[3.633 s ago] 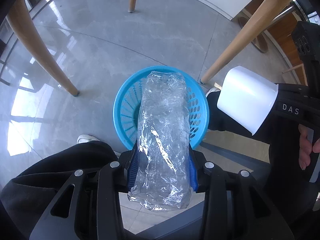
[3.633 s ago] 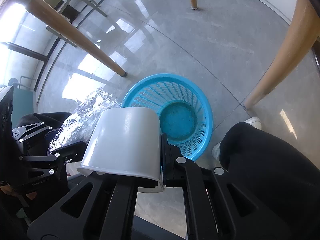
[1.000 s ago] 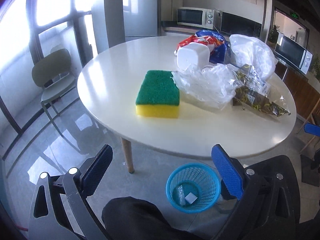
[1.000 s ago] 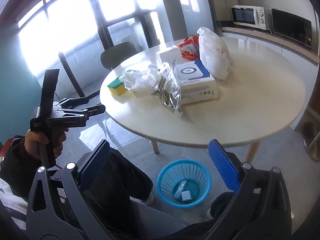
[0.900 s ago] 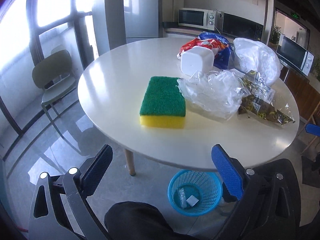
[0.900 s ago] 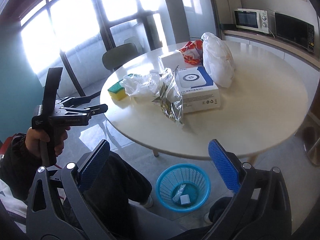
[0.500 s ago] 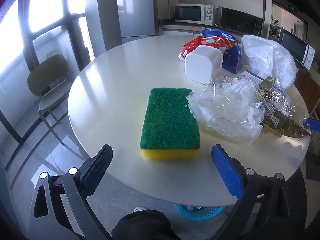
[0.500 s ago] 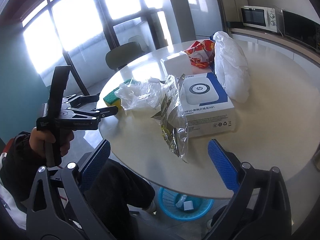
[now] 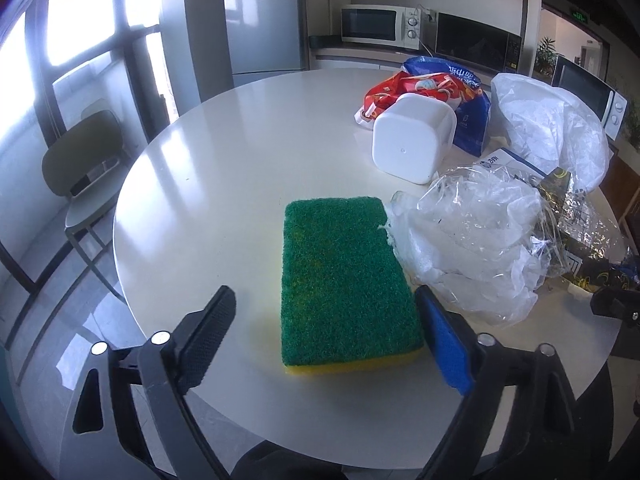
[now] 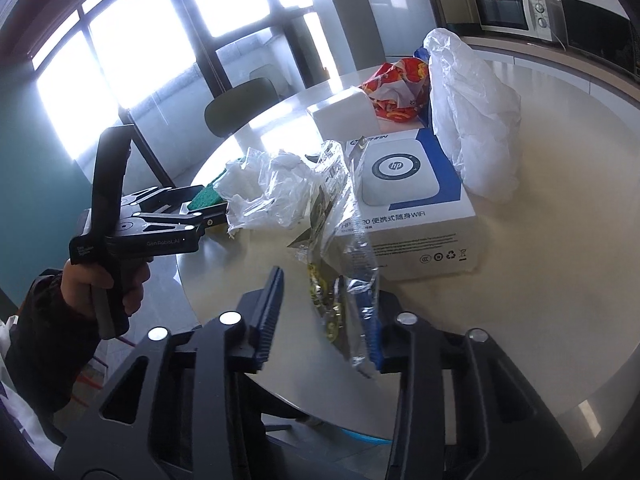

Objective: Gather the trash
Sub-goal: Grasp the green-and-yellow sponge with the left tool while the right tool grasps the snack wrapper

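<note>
A green-topped yellow sponge (image 9: 344,280) lies on the round white table (image 9: 224,160). My left gripper (image 9: 324,296) straddles it, jaws closing; the blue pad is at its right edge and the black pad is still apart. In the right wrist view this gripper (image 10: 208,204) is held by a hand at the left. My right gripper (image 10: 316,280) is closing around a crinkled foil-and-clear wrapper (image 10: 344,264) that leans on the blue pad; the other pad stands apart from it.
Crumpled clear plastic (image 9: 468,248), a white tub (image 9: 412,140) on its side, red and blue snack bags (image 9: 420,84), a white plastic bag (image 10: 468,92) and a white-blue HP box (image 10: 404,192) crowd the table. A blue basket rim (image 10: 360,438) shows under it. A chair (image 9: 88,160) stands left.
The clear bottle and white cup once held now lie in the basket. Both grippers moved forward over the table. Their jaws have narrowed, the left around the sponge, the right around the wrapper.
</note>
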Demonstrator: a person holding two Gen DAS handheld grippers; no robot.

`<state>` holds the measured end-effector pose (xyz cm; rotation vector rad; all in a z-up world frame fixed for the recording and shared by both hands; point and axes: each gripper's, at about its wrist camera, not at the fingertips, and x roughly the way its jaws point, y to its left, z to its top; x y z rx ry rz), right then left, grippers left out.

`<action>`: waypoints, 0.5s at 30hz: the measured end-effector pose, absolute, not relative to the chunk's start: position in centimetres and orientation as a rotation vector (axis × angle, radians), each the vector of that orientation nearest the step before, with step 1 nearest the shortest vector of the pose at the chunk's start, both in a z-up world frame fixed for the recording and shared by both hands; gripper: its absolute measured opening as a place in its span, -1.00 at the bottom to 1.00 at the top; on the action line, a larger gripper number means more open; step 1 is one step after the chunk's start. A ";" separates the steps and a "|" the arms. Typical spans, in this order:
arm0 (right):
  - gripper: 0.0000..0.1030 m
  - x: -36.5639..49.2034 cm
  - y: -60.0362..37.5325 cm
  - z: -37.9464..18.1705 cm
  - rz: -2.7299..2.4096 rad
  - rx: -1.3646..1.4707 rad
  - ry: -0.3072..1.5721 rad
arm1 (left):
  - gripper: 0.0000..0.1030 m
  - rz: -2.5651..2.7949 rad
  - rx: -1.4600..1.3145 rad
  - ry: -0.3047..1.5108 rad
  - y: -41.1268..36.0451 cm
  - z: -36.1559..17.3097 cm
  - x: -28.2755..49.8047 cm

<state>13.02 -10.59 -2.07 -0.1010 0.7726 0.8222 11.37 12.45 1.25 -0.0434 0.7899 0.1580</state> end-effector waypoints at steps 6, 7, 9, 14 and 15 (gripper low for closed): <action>-0.93 12.6 -10.9 -1.9 0.824 -0.098 0.751 | 0.07 0.149 -0.054 0.788 12.7 1.4 11.4; -0.93 12.4 -10.9 -1.8 0.823 -0.100 0.743 | 0.07 0.153 -0.058 0.786 12.8 1.4 11.3; -0.94 12.5 -11.0 -1.3 0.828 -0.097 0.730 | 0.06 0.150 -0.072 0.785 13.0 1.4 11.2; -0.95 12.2 -11.7 -0.1 0.827 -0.078 0.679 | 0.05 0.153 -0.079 0.776 13.1 1.6 10.8; -0.95 12.2 -11.9 0.2 0.825 -0.073 0.670 | 0.05 0.153 -0.078 0.775 13.1 1.7 10.8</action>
